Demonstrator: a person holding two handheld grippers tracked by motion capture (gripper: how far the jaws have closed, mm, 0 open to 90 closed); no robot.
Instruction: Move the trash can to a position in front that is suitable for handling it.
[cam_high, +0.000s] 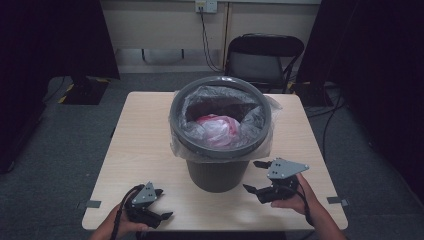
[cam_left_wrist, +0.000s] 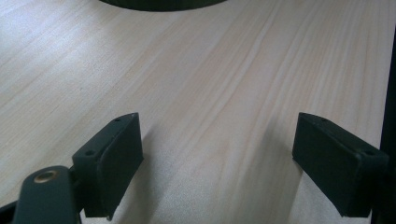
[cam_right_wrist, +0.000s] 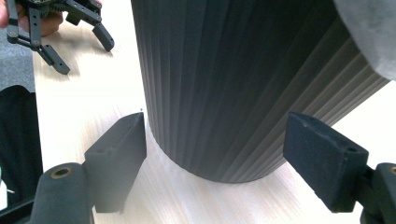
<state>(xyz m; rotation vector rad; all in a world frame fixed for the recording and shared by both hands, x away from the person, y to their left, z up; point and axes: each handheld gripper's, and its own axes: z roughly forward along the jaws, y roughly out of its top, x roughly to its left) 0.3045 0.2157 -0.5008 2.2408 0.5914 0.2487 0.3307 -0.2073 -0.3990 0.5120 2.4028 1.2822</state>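
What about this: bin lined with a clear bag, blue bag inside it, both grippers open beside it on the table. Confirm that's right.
One thing is off: the bag inside is pink, not blue, as the high view shows. The rest holds: the bin has a clear liner, and the left gripper and right gripper are open on the table.

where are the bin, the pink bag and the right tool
bin (cam_high: 216, 175), high view, ribbed outer wall
pink bag (cam_high: 216, 128), high view, middle of the crumpled bag
right tool (cam_high: 256, 176), high view, midway between its open fingertips
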